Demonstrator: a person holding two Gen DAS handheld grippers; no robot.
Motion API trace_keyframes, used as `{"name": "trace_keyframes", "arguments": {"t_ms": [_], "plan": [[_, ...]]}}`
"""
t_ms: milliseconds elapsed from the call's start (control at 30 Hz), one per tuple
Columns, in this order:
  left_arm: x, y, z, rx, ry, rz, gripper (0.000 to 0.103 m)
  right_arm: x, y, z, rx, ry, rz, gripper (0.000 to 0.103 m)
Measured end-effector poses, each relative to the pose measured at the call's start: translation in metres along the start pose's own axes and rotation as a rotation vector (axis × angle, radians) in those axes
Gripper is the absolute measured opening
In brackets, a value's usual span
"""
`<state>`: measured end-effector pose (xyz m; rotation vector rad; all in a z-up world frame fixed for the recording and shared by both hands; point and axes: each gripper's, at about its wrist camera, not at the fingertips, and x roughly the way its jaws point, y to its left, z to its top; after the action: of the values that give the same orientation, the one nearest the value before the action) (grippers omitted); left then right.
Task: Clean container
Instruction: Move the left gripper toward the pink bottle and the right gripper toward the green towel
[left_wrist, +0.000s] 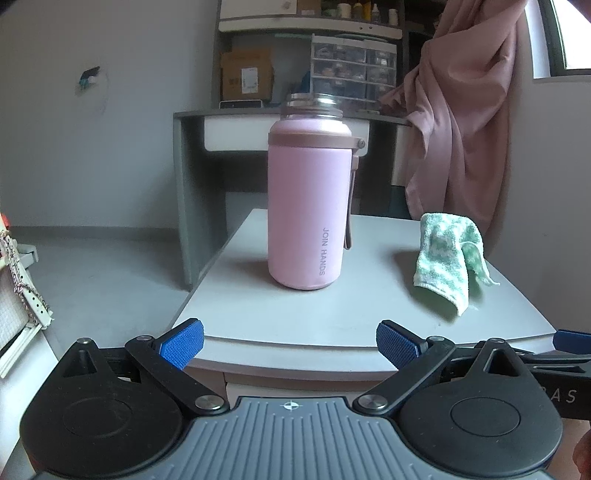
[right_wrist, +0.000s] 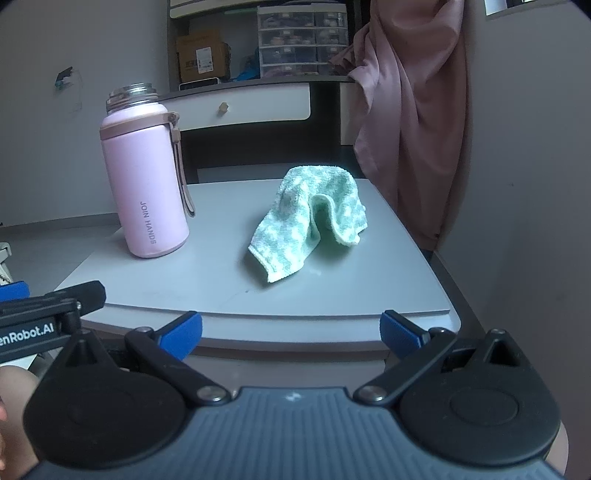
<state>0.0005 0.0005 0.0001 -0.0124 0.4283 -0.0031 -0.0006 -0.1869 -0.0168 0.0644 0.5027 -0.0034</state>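
We are holding the left tongs (left_wrist: 290, 341) released at the near edge of the table (left_wrist: 295, 325), their blue pads spread wide and gripping nothing. Straight ahead of them the bottle (left_wrist: 309, 206) is standing upright on the table, pink, its lid off and its metal threaded neck showing, with a strap hanging down its right side and "JOIN HANDS" printed along its body. To the right of the bottle, apart from it, the cloth (left_wrist: 448, 258) is lying crumpled on the table, green and white.

We are holding the right tongs (right_wrist: 291, 330) released as well, pads wide apart and empty, hovering at the table's (right_wrist: 229, 288) near edge. From this side the bottle (right_wrist: 142, 177) is standing to the left and the cloth (right_wrist: 314, 218) is lying nearly straight ahead, nearer the middle. The body of the left tongs is showing at the left edge of this view. Behind the table a desk (right_wrist: 243, 103) with a drawer is standing, and a pink fabric (right_wrist: 413, 110) is hanging at the right.
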Motion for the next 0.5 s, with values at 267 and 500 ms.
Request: {"name": "trace_keyframes", "arguments": {"t_ms": [267, 500], "plan": [[0.004, 0.003, 0.007, 0.025, -0.075, 0.006, 0.101, 0.004, 0.003, -0.004, -0.001, 0.006, 0.009, 0.103], [0.014, 0.009, 0.015, 0.004, -0.100, 0.000, 0.101, -0.004, 0.009, -0.010, -0.009, 0.002, 0.023, 0.103]]}}
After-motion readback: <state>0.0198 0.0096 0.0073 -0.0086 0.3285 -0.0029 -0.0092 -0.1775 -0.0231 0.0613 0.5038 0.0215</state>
